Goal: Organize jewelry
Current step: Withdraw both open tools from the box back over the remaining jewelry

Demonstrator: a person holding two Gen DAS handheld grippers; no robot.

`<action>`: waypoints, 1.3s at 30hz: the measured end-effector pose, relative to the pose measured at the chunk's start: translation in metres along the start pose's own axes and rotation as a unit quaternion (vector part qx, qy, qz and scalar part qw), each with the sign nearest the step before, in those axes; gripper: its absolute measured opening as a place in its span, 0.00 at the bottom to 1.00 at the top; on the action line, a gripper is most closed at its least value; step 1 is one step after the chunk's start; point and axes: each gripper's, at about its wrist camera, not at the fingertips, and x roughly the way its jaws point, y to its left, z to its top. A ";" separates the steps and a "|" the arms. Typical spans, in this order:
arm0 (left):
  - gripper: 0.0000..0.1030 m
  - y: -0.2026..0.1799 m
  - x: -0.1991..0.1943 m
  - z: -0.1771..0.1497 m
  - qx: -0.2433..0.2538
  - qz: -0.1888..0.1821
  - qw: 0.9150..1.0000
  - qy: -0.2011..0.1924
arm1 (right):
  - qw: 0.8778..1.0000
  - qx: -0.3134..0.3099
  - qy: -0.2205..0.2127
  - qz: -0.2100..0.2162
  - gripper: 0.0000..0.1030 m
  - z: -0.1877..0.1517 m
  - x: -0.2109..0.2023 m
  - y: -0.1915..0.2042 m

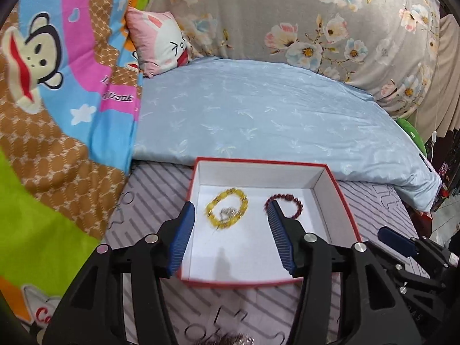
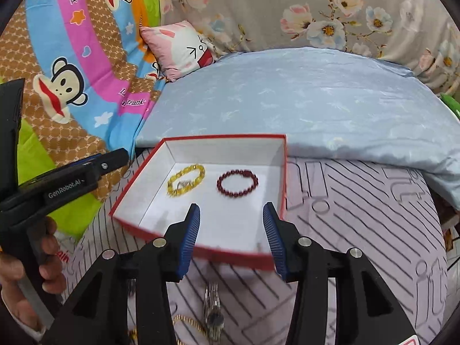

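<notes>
In the red-rimmed white cardboard box [image 2: 283, 172] lie two bead bracelets, so we, both grippers apart and empty, judge the silver watch [image 2: 213, 313] next.

Black left gripper [image 1: 230, 230], ribbed blue jaws, silver screws, "GenRobot.AI" lettering
</notes>
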 end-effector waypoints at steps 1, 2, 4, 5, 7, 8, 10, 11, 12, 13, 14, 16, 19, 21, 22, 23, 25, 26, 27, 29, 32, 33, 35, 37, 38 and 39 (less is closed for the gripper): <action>0.49 0.001 -0.006 -0.005 0.000 0.000 1.000 -0.001 | 1.000 0.002 0.001 -0.001 0.44 -0.007 -0.007 0.000; 0.49 0.002 -0.014 -0.012 0.000 0.001 1.000 -0.002 | 1.000 0.003 0.002 0.000 0.44 -0.014 -0.011 -0.001; 0.49 0.002 -0.025 -0.026 0.002 0.003 1.000 -0.003 | 1.000 0.004 0.004 0.001 0.44 -0.026 -0.020 -0.001; 0.49 0.002 -0.030 -0.033 0.003 0.006 1.000 -0.001 | 1.000 0.002 0.004 -0.001 0.44 -0.035 -0.027 0.001; 0.49 0.001 -0.038 -0.046 0.004 0.007 1.000 0.001 | 1.000 -0.002 0.007 -0.002 0.44 -0.047 -0.035 0.004; 0.49 0.001 -0.042 -0.053 0.004 0.004 1.000 0.004 | 1.000 -0.004 0.008 -0.003 0.44 -0.052 -0.038 0.005; 0.49 -0.001 -0.046 -0.067 0.002 0.000 1.000 0.013 | 1.000 -0.006 0.009 -0.005 0.44 -0.064 -0.046 0.009; 0.49 -0.002 -0.048 -0.073 0.000 -0.002 1.000 0.017 | 1.000 -0.007 0.010 -0.004 0.44 -0.069 -0.049 0.010; 0.49 -0.004 -0.050 -0.079 -0.003 -0.002 1.000 0.019 | 1.000 -0.007 0.011 -0.003 0.44 -0.074 -0.052 0.011; 0.49 -0.005 -0.053 -0.085 -0.006 -0.004 1.000 0.020 | 1.000 -0.007 0.012 -0.003 0.44 -0.080 -0.055 0.013; 0.49 -0.006 -0.055 -0.091 -0.010 -0.009 1.000 0.023 | 1.000 -0.008 0.013 -0.004 0.44 -0.085 -0.057 0.015; 0.49 -0.007 -0.057 -0.104 -0.016 -0.012 0.999 0.031 | 1.000 -0.014 0.018 -0.010 0.44 -0.099 -0.061 0.018; 0.49 -0.007 -0.060 -0.123 -0.020 -0.009 0.999 0.041 | 1.000 -0.010 0.029 -0.005 0.44 -0.116 -0.065 0.020; 0.49 -0.003 -0.061 -0.135 -0.029 -0.009 0.998 0.048 | 0.999 -0.009 0.034 -0.005 0.44 -0.126 -0.067 0.020; 0.49 -0.002 -0.061 -0.140 -0.031 -0.010 0.998 0.052 | 0.999 -0.010 0.038 -0.007 0.44 -0.131 -0.067 0.021; 0.49 -0.001 -0.062 -0.145 -0.033 -0.008 0.998 0.055 | 0.999 -0.010 0.040 -0.008 0.44 -0.134 -0.067 0.021; 0.49 0.000 -0.064 -0.155 -0.033 -0.002 0.998 0.059 | 0.999 -0.005 0.045 -0.005 0.44 -0.141 -0.068 0.020; 0.49 0.001 -0.064 -0.159 -0.033 0.001 0.998 0.061 | 0.999 -0.003 0.047 -0.005 0.44 -0.145 -0.069 0.019; 0.49 0.002 -0.065 -0.163 -0.032 0.003 0.998 0.062 | 0.999 -0.002 0.049 -0.006 0.44 -0.149 -0.069 0.019; 0.49 0.003 -0.067 -0.171 -0.031 0.004 0.997 0.066 | 0.998 0.000 0.055 -0.008 0.44 -0.154 -0.069 0.018; 0.48 0.001 -0.069 -0.181 -0.029 0.005 0.997 0.071 | 0.998 0.003 0.060 -0.007 0.43 -0.162 -0.070 0.018; 0.48 0.000 -0.070 -0.184 -0.026 0.004 0.997 0.073 | 0.998 0.004 0.061 -0.008 0.42 -0.164 -0.070 0.019; 0.48 -0.002 -0.071 -0.189 -0.021 0.007 0.997 0.074 | 0.998 0.005 0.063 -0.008 0.42 -0.168 -0.070 0.019; 0.48 -0.003 -0.073 -0.194 -0.018 0.007 0.997 0.075 | 0.998 0.002 0.063 -0.012 0.41 -0.170 -0.070 0.021; 0.48 -0.003 -0.074 -0.196 -0.018 0.006 0.997 0.076 | 0.998 0.002 0.063 -0.012 0.41 -0.171 -0.070 0.020; 0.48 -0.003 -0.074 -0.199 -0.017 0.006 0.997 0.079 | 0.998 0.001 0.063 -0.013 0.41 -0.172 -0.070 0.020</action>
